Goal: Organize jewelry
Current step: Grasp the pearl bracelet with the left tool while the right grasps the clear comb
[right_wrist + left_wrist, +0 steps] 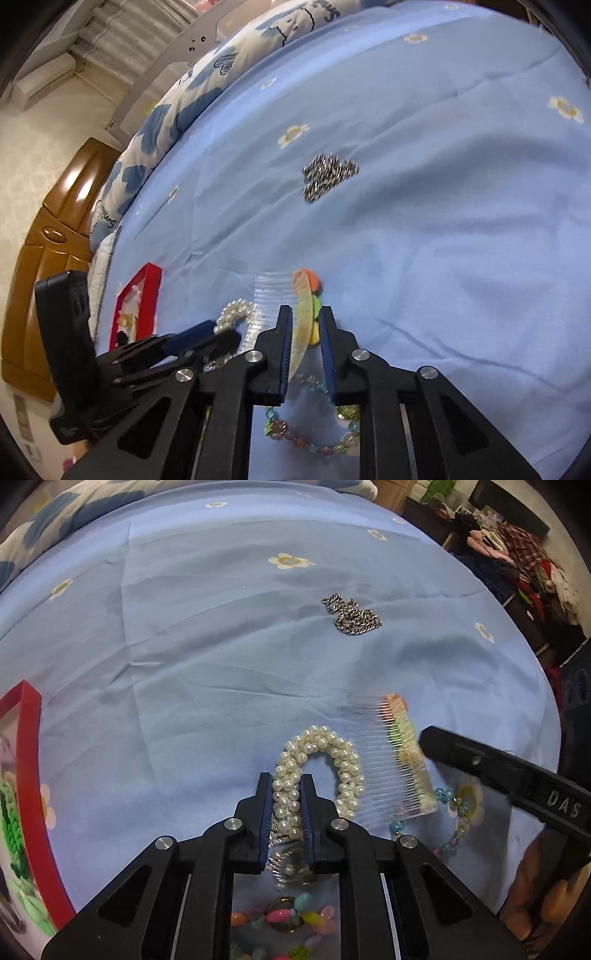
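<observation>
1. Pinching the pearl bracelet (317,771) with my left gripper (287,819): jaws narrowed onto one side of the loop, pearls pressed against both blue pads, the rest of the loop arching out ahead over the blue bedsheet (221,657)
2. My right gripper (303,350) straddles the spine of the clear hair comb (301,321); jaws part open, the left pad close to or touching the spine, a gap showing on the right side. I cannot tell whether it has a grip yet
3. In the left view, comb teeth point toward the pearls and lie just beside them, the pastel-coloured spine (408,757) on the far side, next to the right gripper's black finger
4. Blue-and-clear beaded bracelet (314,432) lies on the sheet under my right gripper, below the comb
5. Silver chain (351,616) bunched in a heap, well apart from the rest, farther up the bed
6. Pastel bead piece (288,919) sits beneath my left gripper's body
7. Red-framed box (33,794) at the left edge, green item inside; contents otherwise unclear
8. Patterned pillow (166,122) at the head of the bed
</observation>
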